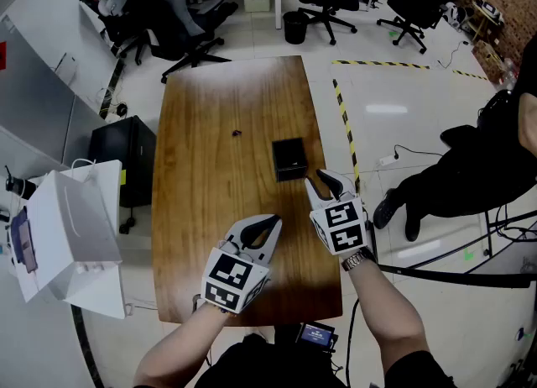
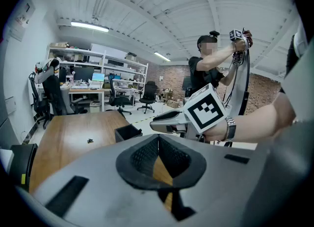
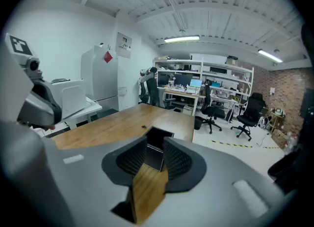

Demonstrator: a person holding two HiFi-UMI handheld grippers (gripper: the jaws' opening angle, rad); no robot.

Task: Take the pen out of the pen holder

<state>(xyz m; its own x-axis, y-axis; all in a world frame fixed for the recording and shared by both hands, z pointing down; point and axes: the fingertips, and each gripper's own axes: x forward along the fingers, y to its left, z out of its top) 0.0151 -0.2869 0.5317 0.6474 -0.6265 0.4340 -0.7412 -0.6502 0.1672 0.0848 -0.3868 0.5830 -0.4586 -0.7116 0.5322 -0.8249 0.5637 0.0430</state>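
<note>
Grey left tool [image 1: 270, 225] and right tool [image 1: 323, 180] bear black-and-white marker cubes [image 1: 233, 279]; wristwatch [image 1: 358, 259] worn.

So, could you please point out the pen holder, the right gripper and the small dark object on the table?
pen holder [image 1: 289, 159], head view, middle of its top.
right gripper [image 3: 155, 141], right gripper view, midway between its parted fingertips.
small dark object [image 1: 237, 133], head view, its centre.

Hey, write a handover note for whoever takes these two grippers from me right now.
Left gripper: shut, empty, over the near end of the table.
Right gripper: open, empty, aimed at the pen holder, just short of it.
Pen holder: upright near the table's right edge; no pen shows in it from these views.
Done: nothing gripped.
Left: find the pen and lift it out.
</note>
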